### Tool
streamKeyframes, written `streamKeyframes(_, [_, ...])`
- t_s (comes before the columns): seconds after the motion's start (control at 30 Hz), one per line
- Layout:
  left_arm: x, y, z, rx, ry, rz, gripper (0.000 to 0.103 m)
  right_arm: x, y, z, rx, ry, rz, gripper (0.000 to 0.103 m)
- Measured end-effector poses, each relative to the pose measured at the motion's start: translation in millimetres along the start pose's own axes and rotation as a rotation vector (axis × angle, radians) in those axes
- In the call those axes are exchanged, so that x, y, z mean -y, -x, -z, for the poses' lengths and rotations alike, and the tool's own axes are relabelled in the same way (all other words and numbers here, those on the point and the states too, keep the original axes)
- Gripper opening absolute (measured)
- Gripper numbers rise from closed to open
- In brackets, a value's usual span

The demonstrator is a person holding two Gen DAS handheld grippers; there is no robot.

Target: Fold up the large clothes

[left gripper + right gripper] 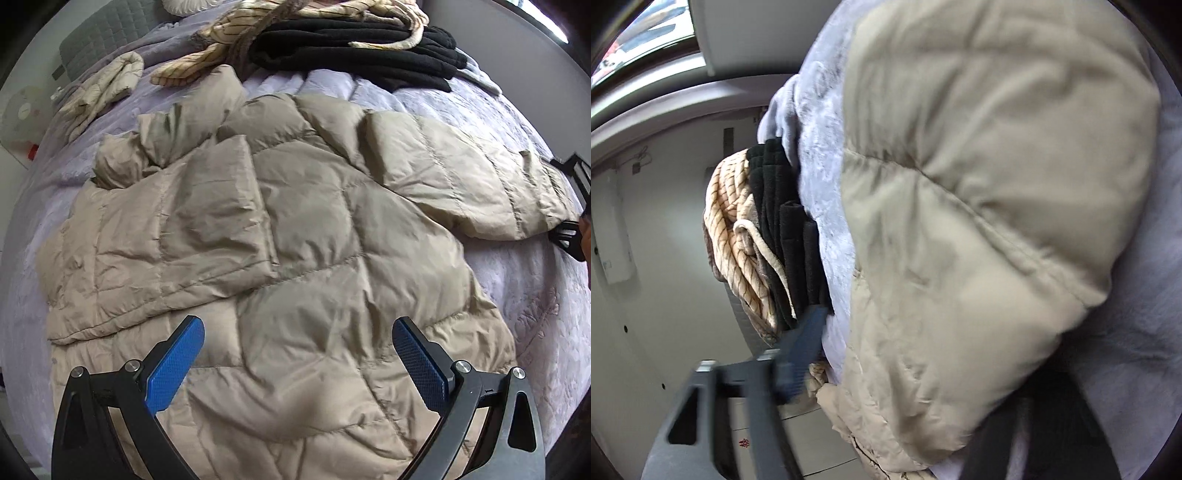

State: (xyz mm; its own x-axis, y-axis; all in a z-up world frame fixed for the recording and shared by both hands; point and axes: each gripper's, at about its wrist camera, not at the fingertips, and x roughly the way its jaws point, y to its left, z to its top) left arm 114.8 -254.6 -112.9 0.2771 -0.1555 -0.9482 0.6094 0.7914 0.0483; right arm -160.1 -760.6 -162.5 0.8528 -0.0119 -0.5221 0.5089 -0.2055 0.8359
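While your left gripper (298,338) hangs with its 2 blue pads spread wide over the hem of the beige puffer jacket (280,236), nothing sits between them. That jacket lies flat on the lavender bedspread (535,295), its right sleeve (461,177) running out toward your right gripper (570,206), the nearer one. Its jaws bracket the cuff; whether they pinch it I cannot tell.
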Motion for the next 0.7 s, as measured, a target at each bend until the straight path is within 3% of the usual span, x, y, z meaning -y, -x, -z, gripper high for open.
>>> streamKeyframes(0.03, [-3,-1,-1,0.0,0.002,-0.006,0.102,1,-1,1,-0.004,-0.008,-0.003,0.022])
streamKeyframes(0.1, [-9,-2,-1,-0.002,0.011,-0.01,0.102,0,-1,4,0.002,-0.014,-0.013,0.008])
streamKeyframes(0.27, [-30,-2,1,0.003,0.043,-0.002,0.102,-32,5,21,0.009,0.103,-0.039,0.008])
streamKeyframes(0.43, [-56,-3,6,0.006,0.059,0.009,0.102,-79,5,58,-0.006,0.263,-0.04,0.008])
streamKeyframes(0.7, [-113,3,20,0.015,0.075,0.01,0.102,-150,-30,168,-0.116,0.542,-0.039,0.008])
